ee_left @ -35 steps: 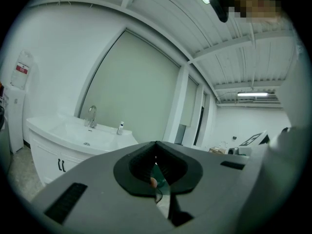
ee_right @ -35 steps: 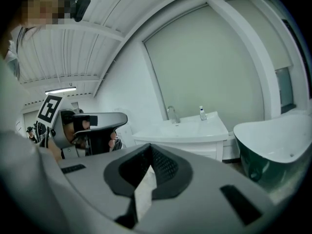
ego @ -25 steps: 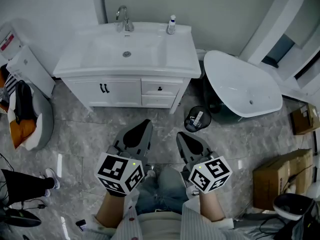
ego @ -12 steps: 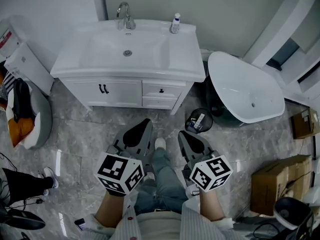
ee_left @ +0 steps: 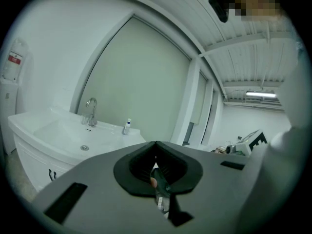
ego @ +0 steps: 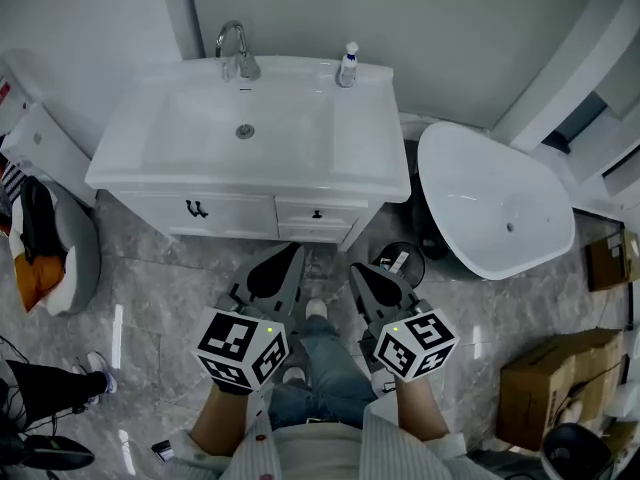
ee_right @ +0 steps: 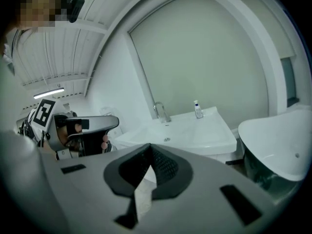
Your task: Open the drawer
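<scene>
White drawer now looms nearer than a second ago.

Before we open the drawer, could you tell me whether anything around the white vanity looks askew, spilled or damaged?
Nothing stands out. The white vanity cabinet has its small drawers shut and level, the white pump bottle stands upright by the basin, and no spill shows on the grey marble floor.

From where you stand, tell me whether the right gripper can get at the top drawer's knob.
Probably, after moving closer. Only bare floor lies between the right gripper and the top drawer's knob; the bin sits off to the side. Its jaws are shut.
</scene>
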Motion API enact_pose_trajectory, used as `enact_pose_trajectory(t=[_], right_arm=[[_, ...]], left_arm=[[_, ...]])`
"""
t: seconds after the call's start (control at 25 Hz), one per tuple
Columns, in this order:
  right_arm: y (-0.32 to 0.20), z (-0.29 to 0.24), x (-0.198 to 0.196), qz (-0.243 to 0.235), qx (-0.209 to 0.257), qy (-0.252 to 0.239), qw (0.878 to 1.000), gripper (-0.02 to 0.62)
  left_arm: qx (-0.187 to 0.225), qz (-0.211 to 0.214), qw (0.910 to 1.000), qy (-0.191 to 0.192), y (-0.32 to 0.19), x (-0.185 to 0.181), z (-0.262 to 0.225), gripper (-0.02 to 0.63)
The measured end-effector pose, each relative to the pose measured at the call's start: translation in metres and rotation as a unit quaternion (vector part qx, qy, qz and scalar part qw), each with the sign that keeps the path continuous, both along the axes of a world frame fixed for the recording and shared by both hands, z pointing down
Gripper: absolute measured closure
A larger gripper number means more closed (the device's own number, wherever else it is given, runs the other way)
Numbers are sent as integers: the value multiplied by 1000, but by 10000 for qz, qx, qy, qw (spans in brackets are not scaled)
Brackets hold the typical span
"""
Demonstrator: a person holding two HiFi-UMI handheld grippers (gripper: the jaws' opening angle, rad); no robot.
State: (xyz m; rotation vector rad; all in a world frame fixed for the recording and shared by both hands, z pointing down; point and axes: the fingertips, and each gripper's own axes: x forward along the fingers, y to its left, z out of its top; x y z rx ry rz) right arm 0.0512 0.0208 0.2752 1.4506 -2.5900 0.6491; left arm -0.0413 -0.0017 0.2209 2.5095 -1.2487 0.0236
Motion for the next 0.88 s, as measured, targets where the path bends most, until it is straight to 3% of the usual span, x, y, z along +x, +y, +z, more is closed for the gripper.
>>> enact_pose_trajectory(t=[0.44, 0.88], right_arm=[[-110, -21, 28, -289, 94, 12, 9995, 586], [-153, -18, 40, -481, 84, 37, 9988, 586]], left_arm=[[61, -279, 9995, -156, -102, 28, -15, 589], [25, -579, 9981, -229, -144, 30, -7, 589]])
